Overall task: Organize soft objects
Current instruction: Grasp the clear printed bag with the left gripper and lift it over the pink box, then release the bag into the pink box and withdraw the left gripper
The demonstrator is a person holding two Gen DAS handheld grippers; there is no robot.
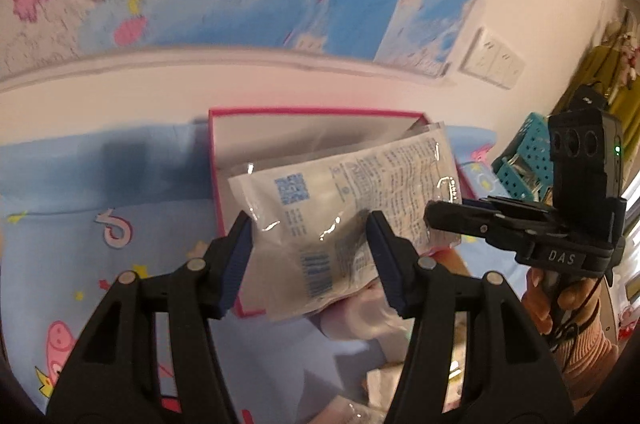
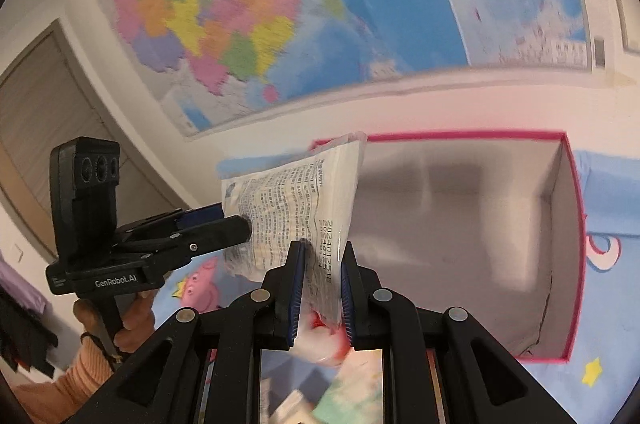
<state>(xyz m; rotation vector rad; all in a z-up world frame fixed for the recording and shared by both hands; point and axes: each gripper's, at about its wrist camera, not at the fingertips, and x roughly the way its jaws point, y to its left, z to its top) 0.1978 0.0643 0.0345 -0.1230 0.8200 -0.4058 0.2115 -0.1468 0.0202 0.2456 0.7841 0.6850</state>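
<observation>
Clear plastic pouch (image 1: 340,224), flat, printed with blue codes and dense black text, is held in the air over the near left rim of the pink-edged open cardboard box (image 1: 316,112), whose grey interior shows beyond it. Left gripper (image 1: 310,256), black with blue ribbed pads, has its jaws set against both sides of the pouch's lower portion; in the right wrist view its fingertips (image 2: 240,226) press into the printed face. Right gripper (image 2: 322,288) is nearly closed and pinches the pouch's edge beside the printed date, with a pink and white soft item inside the pouch just below the pads. A hand (image 1: 560,300) in a ribbed peach sleeve grips the right gripper's handle. The box rests on a light blue cartoon-print bedsheet (image 1: 80,224). A teal perforated plastic basket (image 1: 524,160) stands to the right of the box. A coloured wall map (image 2: 280,4) hangs behind, blurred.
</observation>
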